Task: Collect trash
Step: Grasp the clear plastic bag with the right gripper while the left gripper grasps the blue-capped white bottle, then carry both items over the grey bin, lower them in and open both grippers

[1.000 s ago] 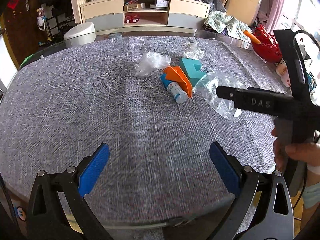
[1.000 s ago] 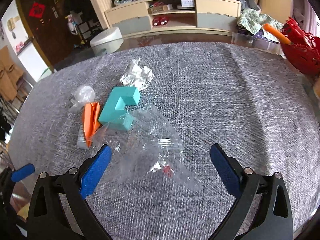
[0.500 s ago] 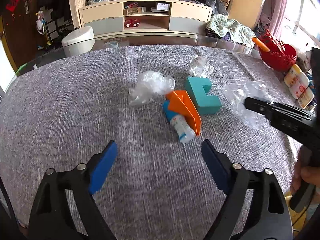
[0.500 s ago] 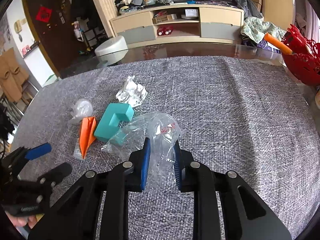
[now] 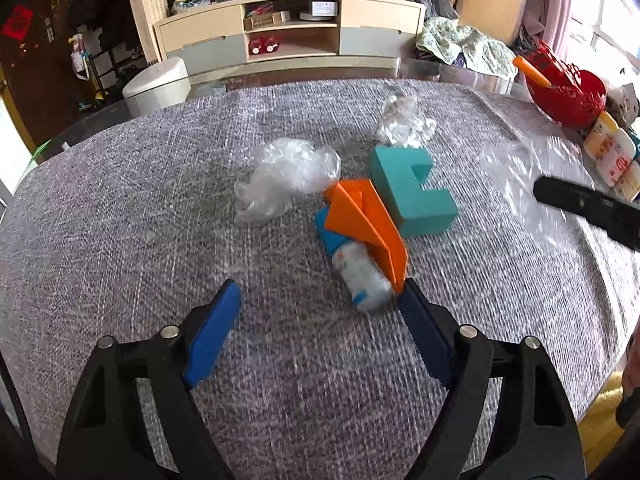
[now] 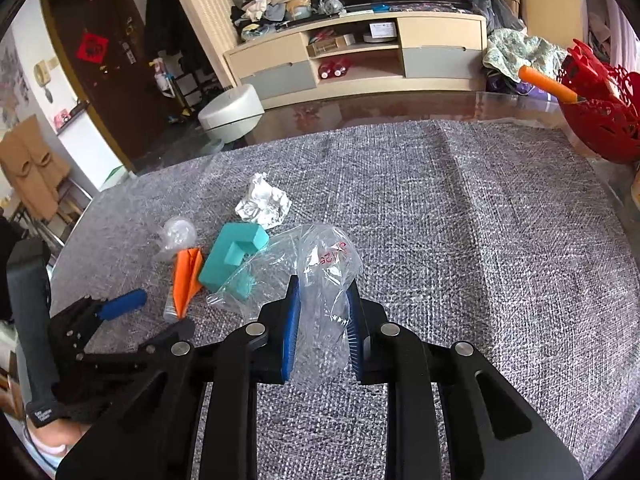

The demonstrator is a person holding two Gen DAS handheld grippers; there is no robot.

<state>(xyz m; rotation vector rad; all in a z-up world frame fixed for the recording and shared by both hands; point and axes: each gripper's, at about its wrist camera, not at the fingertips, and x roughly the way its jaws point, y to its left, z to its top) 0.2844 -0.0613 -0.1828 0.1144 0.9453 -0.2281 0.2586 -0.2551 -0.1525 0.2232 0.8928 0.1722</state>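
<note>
Right tongs (image 6: 322,312) pinching clear plastic bag (image 6: 324,264), left tongs (image 5: 320,316) wide open

Far wall: you face a low cabinet (image 6: 360,56) in pale wood with grey drawers, clothes (image 6: 272,4) heaped on top.
Left: your dark brown door (image 6: 100,68) bears a red paper square.
Worktop (image 6: 500,240): grey woven cloth.
Right: daylight enters past pink curtains (image 5: 556,4).

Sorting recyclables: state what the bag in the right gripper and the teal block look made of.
Clear bag, in the right gripper: thin glossy plastic film; see-through, crinkled, glinting. Teal block: matte and opaque with sharp edges, likely foam or painted wood; cannot tell which.
</note>
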